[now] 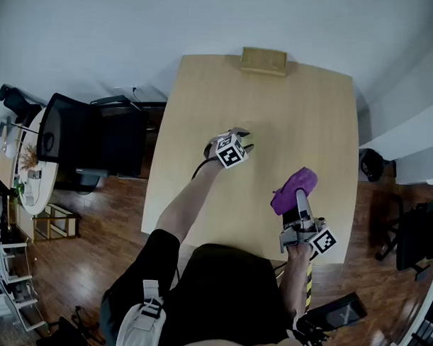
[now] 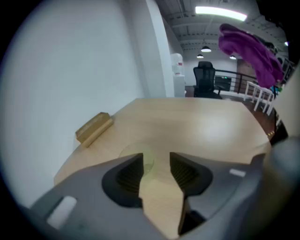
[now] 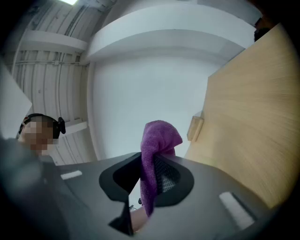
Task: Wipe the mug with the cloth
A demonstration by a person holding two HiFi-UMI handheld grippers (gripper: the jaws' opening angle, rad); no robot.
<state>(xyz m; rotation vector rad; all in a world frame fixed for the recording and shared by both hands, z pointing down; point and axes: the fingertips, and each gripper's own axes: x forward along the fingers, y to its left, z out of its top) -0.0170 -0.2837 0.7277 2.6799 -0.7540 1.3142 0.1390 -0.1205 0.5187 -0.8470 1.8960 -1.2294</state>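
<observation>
A pale green mug stands near the middle of the wooden table. My left gripper tilts down over it and hides most of it. In the left gripper view only a pale green edge of the mug shows by the left fingertip of the left gripper. Its jaws stand apart with bare table between them. My right gripper hovers at the table's near right, shut on a purple cloth. The cloth sticks up out of the right gripper and also shows as a purple cloth in the left gripper view.
A small wooden block lies at the table's far edge. A black office chair stands left of the table, with a small round side table beyond it. Wood floor surrounds the table, and white walls rise behind it.
</observation>
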